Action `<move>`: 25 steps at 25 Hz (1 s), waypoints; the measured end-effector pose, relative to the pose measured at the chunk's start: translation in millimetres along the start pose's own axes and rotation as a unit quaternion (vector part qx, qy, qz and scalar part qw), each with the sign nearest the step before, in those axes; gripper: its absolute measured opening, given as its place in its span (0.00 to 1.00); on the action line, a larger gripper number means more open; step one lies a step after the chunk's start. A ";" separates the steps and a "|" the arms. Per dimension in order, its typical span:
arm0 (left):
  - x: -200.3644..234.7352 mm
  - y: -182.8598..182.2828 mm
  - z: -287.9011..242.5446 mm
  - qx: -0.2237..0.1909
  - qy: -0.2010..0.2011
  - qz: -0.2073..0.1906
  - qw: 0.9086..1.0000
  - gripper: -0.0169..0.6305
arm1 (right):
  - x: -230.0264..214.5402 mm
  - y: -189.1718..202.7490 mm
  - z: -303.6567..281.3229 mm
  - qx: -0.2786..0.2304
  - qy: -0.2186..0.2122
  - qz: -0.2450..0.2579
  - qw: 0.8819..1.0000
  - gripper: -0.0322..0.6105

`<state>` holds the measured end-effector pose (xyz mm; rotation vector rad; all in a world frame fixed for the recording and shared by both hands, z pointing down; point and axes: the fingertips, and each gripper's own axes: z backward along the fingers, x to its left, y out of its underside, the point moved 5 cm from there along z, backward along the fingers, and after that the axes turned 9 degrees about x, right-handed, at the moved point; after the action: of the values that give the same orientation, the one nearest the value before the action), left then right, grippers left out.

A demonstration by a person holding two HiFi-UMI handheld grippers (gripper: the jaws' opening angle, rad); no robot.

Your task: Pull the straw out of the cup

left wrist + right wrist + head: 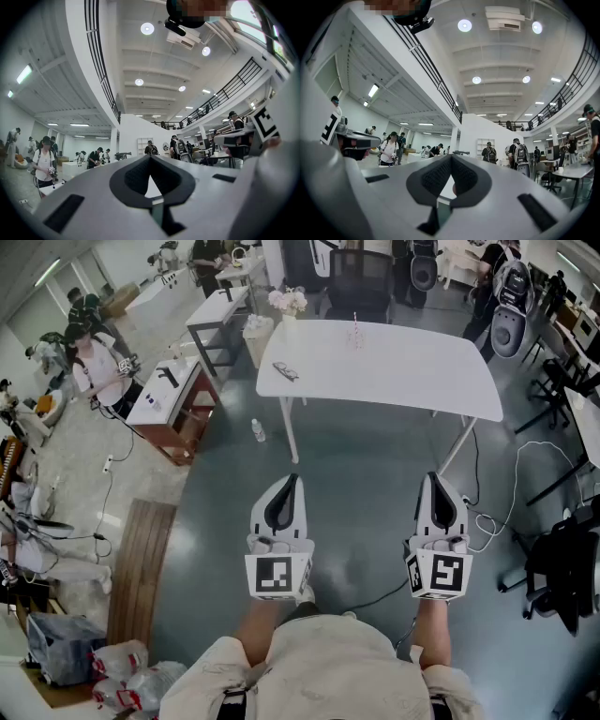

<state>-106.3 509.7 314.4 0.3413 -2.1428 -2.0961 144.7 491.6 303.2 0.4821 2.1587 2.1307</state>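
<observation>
A small clear cup with a thin straw standing in it sits near the far edge of a white table, well ahead of me. My left gripper and right gripper are held side by side over the floor, far short of the table. Both point forward and roughly level. In the left gripper view the left gripper has its jaws met at the tips with nothing between them. The right gripper looks the same in its own view. Neither gripper view shows the cup.
A dark small object lies on the table's left end. Flowers and a black chair stand behind it. A bottle and cables lie on the floor. A brown side desk and people stand at the left.
</observation>
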 end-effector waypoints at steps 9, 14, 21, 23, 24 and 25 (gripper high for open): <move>90.2 3.5 -22.3 0.006 0.017 -0.001 1.000 0.03 | 59.8 -13.4 -53.5 0.008 0.024 -0.010 1.000 0.05; 130.7 5.0 -36.3 -0.007 0.028 0.000 1.000 0.03 | 84.7 -16.9 -77.3 -0.001 0.035 -0.033 0.999 0.05; 179.6 12.0 -46.0 0.000 0.018 0.010 1.000 0.03 | 109.1 -25.3 -104.5 0.017 0.044 -0.016 0.999 0.05; 185.6 15.4 -49.2 -0.002 0.015 0.010 1.000 0.03 | 110.8 -23.1 -111.4 0.018 0.044 -0.015 0.999 0.05; 187.8 17.8 -51.1 -0.001 0.012 0.011 1.000 0.03 | 111.3 -21.2 -115.0 0.018 0.042 -0.016 0.999 0.05; 189.8 19.9 -53.6 0.001 0.008 0.015 1.000 0.03 | 111.7 -19.1 -119.1 0.018 0.039 -0.016 0.999 0.05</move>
<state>-278.1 411.2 322.9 0.3243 -2.1278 -2.0682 3.7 407.2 307.5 0.3702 2.2334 2.1326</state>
